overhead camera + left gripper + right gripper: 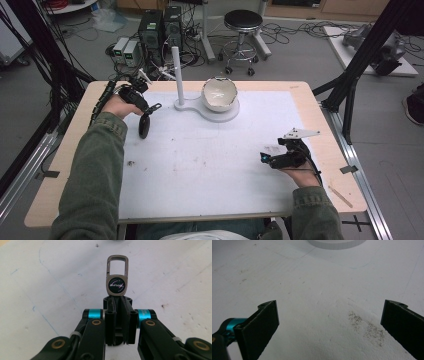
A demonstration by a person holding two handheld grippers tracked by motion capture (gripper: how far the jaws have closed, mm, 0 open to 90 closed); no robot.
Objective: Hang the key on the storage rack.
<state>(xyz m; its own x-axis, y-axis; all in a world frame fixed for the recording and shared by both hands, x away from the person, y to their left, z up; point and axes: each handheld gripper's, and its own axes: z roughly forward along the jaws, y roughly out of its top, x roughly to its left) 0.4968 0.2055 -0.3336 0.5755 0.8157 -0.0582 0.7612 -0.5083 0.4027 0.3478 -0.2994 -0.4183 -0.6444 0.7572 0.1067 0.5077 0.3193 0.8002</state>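
The left hand-held gripper [117, 302] has its jaws pressed together on a keyring [117, 277], gripping its lower end so that the metal fob with the round black badge and the oblong clasp loop stick out past the jaw tips. In the left gripper view the keyring stands clear above the white mat [50, 277], with nothing else touching it. In the high view the same left hand-held gripper [145, 112] sits at the far left part of the counter [310, 100], held by the left hand [120, 106], with a dark piece hanging down from it over the mat's left edge; the keyring itself is too small to make out there.

Just to the right of it stands a white stand [207, 111] with a thin upright post [176, 75] at one end and a bowl [219, 93] tilted on its round base at the other. The post is near the left hand-held gripper but apart from it.

The right hand-held gripper [267, 157] rests at the near right of the counter, in the right hand [300, 175], well apart from the stand. Its jaws are spread wide in the right gripper view, with bare, speckled mat between the pads [262, 327] and the rim of the stand's base at the top edge
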